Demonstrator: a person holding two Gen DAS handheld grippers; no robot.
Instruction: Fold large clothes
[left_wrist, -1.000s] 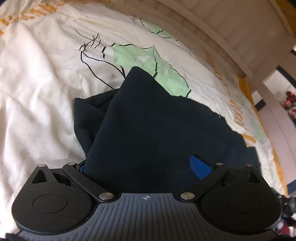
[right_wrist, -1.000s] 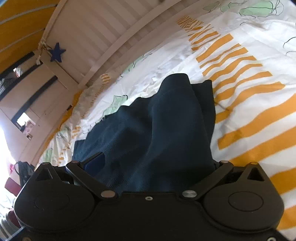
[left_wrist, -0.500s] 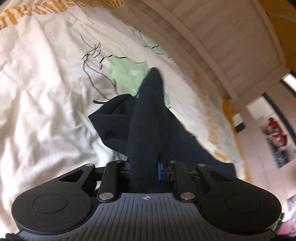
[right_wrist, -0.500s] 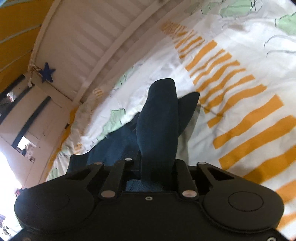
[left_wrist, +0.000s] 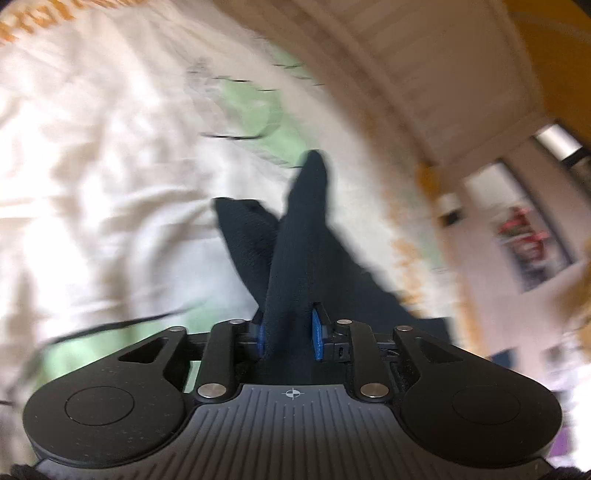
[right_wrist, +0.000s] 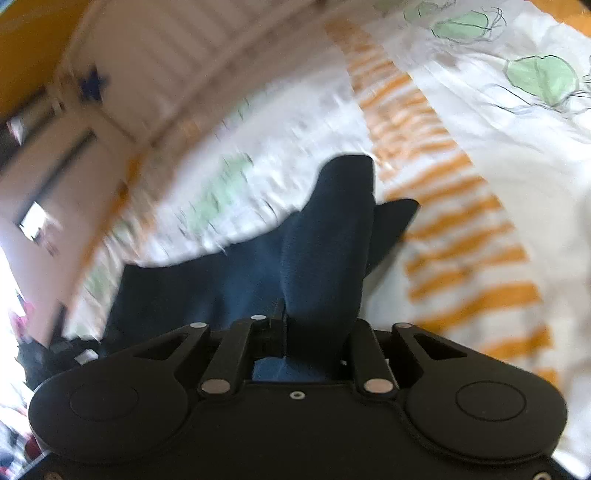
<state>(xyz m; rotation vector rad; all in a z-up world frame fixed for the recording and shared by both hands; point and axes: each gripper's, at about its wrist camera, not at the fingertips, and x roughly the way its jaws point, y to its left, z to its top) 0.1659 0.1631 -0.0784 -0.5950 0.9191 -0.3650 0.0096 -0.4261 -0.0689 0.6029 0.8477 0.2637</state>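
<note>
While everything round the edges streaks with blur, the biggest thing under me is the bedspread (left_wrist: 92, 177), white and rumpled, with green shapes outlined in black on my left side and rows of orange stripes (right_wrist: 461, 236) on my right. Past it runs the pale slatted bed frame (right_wrist: 177, 55), a dark blue star (right_wrist: 92, 83) hanging at its end post, and orange wall shows in the top corners of both views.

Now the dark navy garment (right_wrist: 221, 280): most of it lies spread on the bedspread between my two hands, and from each hand a bunched ridge of it rises straight out in front of the camera.

My left gripper (left_wrist: 290, 334) is pinched nearly closed, blue pads (left_wrist: 317, 334) pressed against either side of a thick fold of that cloth; a peak of the fabric pokes forward past the fingers and a second flap falls away to its left.

My right gripper (right_wrist: 317, 332) has a fatter wad of the same garment wedged between its black fingers. Its jaws slammed in on the cloth and have just eased a touch wider, yet the fold still fills the whole gap and the grip is on. A pointed corner of cloth sticks out to the right of that ridge, over the orange stripes.
</note>
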